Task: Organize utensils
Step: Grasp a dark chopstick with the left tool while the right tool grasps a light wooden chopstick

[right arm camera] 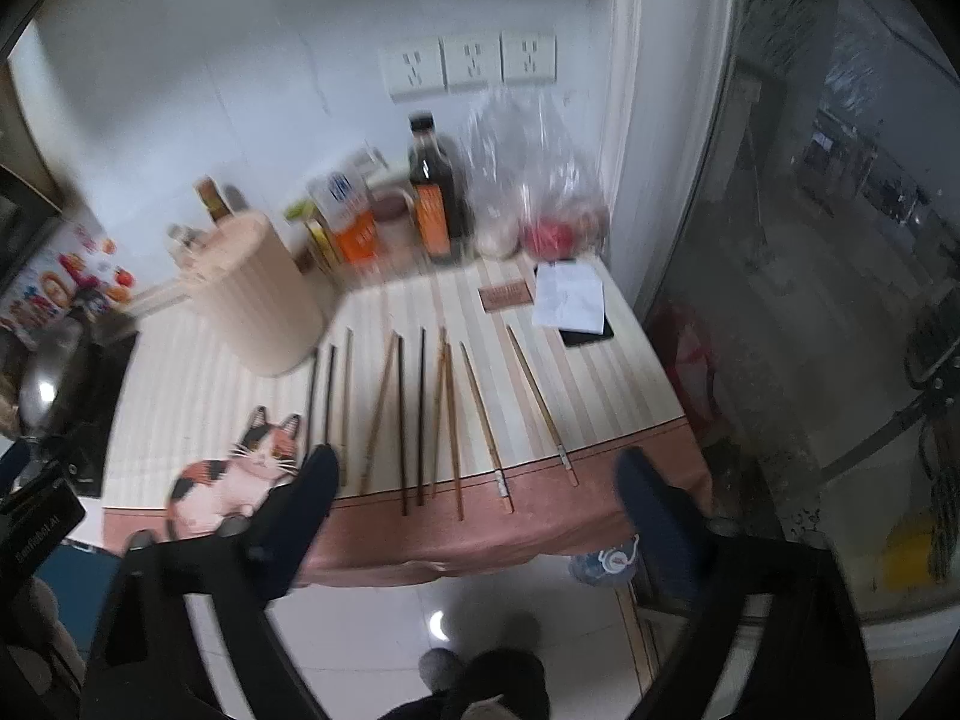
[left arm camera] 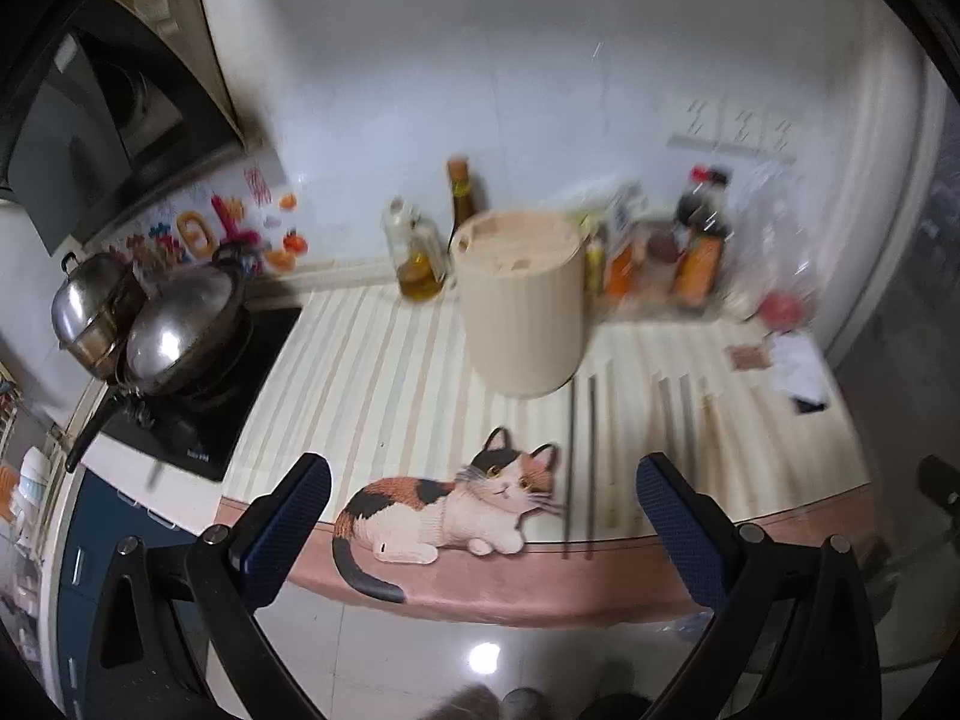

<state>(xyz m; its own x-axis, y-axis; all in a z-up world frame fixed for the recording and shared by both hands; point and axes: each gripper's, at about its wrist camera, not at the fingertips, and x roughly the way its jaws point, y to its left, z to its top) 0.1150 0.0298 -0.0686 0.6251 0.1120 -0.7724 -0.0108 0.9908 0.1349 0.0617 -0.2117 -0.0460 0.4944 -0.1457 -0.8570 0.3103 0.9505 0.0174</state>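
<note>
Several chopsticks (right arm camera: 420, 414), dark and wooden, lie side by side on the striped counter near its front edge; some show blurred in the left wrist view (left arm camera: 591, 456). A beige cylindrical utensil holder (left arm camera: 519, 300) with slots in its lid stands behind them; it also shows in the right wrist view (right arm camera: 258, 300). My left gripper (left arm camera: 483, 492) is open and empty, held off the counter's front edge over the cat picture. My right gripper (right arm camera: 474, 474) is open and empty, in front of the chopsticks' near ends.
A cat-shaped mat (left arm camera: 444, 504) lies at the front edge. Oil and sauce bottles (left arm camera: 420, 258), cartons and plastic bags (right arm camera: 540, 204) line the back wall. Pots (left arm camera: 180, 330) sit on a black cooktop at left. Paper and a phone (right arm camera: 585, 336) lie at right.
</note>
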